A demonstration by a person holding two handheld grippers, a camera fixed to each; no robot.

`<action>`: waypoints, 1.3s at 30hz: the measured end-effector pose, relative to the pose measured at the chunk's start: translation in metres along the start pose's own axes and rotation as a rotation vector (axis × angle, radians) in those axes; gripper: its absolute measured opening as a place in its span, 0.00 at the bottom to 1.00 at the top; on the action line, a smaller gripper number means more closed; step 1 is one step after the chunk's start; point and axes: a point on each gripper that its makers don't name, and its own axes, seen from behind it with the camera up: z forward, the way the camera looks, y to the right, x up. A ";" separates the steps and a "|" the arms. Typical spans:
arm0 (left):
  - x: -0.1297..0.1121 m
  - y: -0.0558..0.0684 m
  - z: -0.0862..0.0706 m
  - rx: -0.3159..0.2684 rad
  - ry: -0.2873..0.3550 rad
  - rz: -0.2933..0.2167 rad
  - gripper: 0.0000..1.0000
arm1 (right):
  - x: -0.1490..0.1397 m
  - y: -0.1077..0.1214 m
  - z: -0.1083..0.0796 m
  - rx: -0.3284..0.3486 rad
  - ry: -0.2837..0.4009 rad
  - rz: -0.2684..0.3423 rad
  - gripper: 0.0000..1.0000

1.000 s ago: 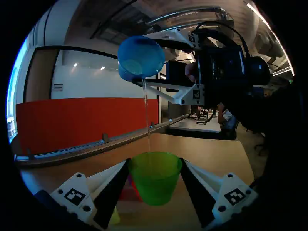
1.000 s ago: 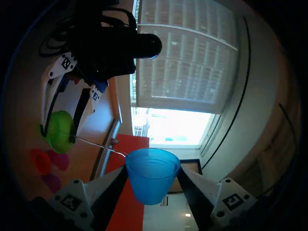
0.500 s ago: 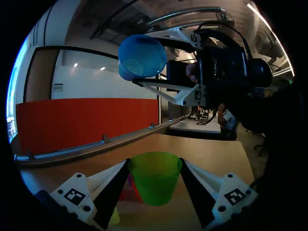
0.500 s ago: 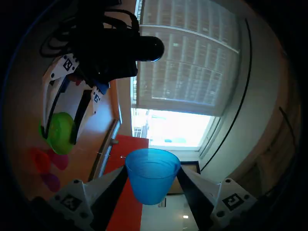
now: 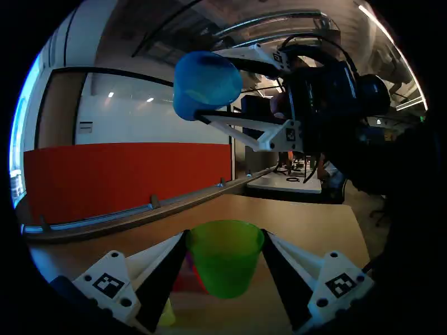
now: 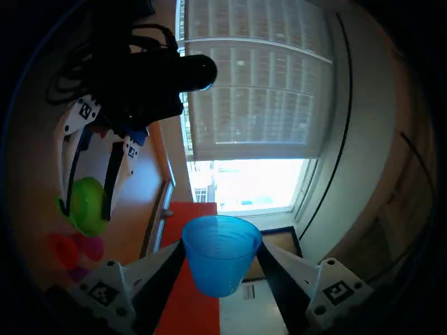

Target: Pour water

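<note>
Where the left gripper (image 5: 223, 237) closes its two fingers, item one: green cup (image 5: 225, 265), translucent plastic, upright, with one finger pressed against each side just below the rim. It sits low over the wooden tabletop (image 5: 304, 215); whether its base touches the wood cannot be told. Contents: the tinted wall is too murky to read a water level in either view. Item two: blue cup (image 5: 205, 84), translucent plastic, ribbed inside, pinched between both fingers of the right gripper (image 6: 221, 245). In the left gripper view it hangs high above the green cup and well apart from it, tipped far off upright with its mouth turned toward the camera. Contents: a pale patch shows inside, but whether that is water or light cannot be told. Item three: small cups (image 6: 64, 250), red, pink and purple, grouped on the tabletop just beside the green cup as seen in the right gripper view; contents too small to tell. Item four: yellow object (image 5: 166, 315), on the tabletop at the left finger's base, cut off and unidentified. Surroundings: orange-red wall panel (image 5: 128, 173) beyond the tabletop's far edge; slatted window blinds (image 6: 251, 100) above a bright pane.
</note>
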 end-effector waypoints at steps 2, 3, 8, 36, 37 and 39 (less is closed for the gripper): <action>0.000 0.000 0.000 0.001 0.000 0.000 0.90 | -0.003 0.001 -0.001 -0.007 0.001 0.058 0.91; 0.000 0.000 -0.001 0.001 -0.001 0.001 0.90 | -0.004 0.001 -0.001 -0.009 0.001 0.088 0.91; 0.000 0.000 -0.002 0.005 -0.005 0.007 0.90 | -0.014 -0.001 -0.004 -0.013 -0.005 0.245 0.91; 0.003 0.003 -0.006 0.016 -0.019 0.025 0.90 | -0.025 -0.028 -0.029 0.075 -0.016 1.136 0.91; 0.003 0.003 -0.006 0.017 -0.021 0.026 0.90 | -0.027 -0.028 -0.030 0.076 -0.020 1.161 0.91; 0.003 0.003 -0.007 0.018 -0.025 0.029 0.90 | -0.029 -0.029 -0.031 0.079 -0.028 1.201 0.91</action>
